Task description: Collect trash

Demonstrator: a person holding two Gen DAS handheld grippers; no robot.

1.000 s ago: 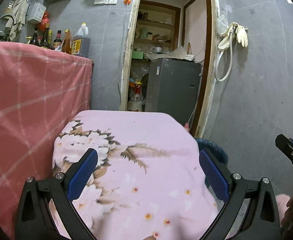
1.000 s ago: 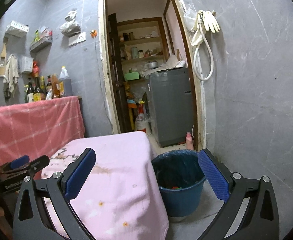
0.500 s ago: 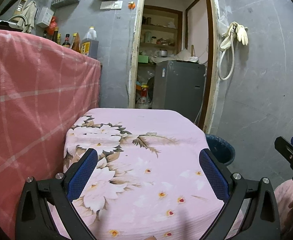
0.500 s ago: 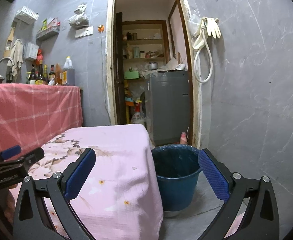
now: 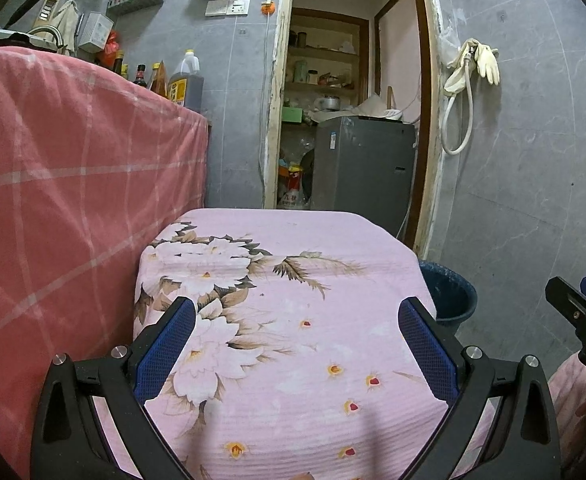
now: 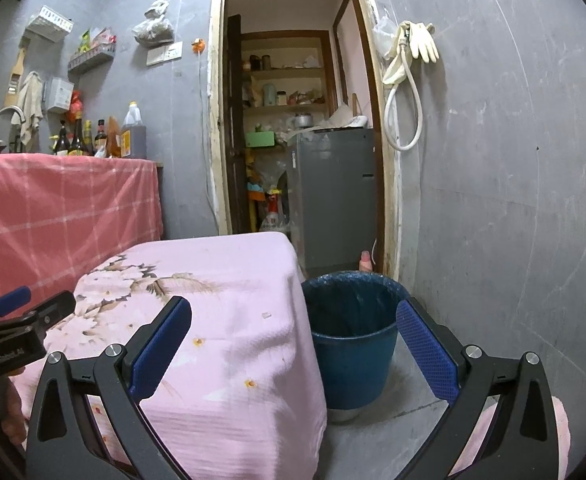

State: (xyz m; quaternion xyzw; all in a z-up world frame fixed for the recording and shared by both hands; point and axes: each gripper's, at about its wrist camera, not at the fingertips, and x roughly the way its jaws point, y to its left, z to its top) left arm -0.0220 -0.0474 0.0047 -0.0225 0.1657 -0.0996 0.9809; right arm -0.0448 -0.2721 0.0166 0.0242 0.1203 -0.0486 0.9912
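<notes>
Both grippers spread wide and empty above the cloth-covered desk; bin at the desk's right corner.

We read the left gripper with jaws fully apart, holding nothing, hovering over the pink floral cloth that covers the desk. We read the right gripper likewise spread and empty; its left finger lies over the cloth, its right finger over the blue trash bin. The bin stands on the floor just beside the desk's right edge, ahead of the right gripper and to the right of the left one. One small pale scrap lies on the cloth between the right gripper's fingers, near the bin-side edge.
</notes>
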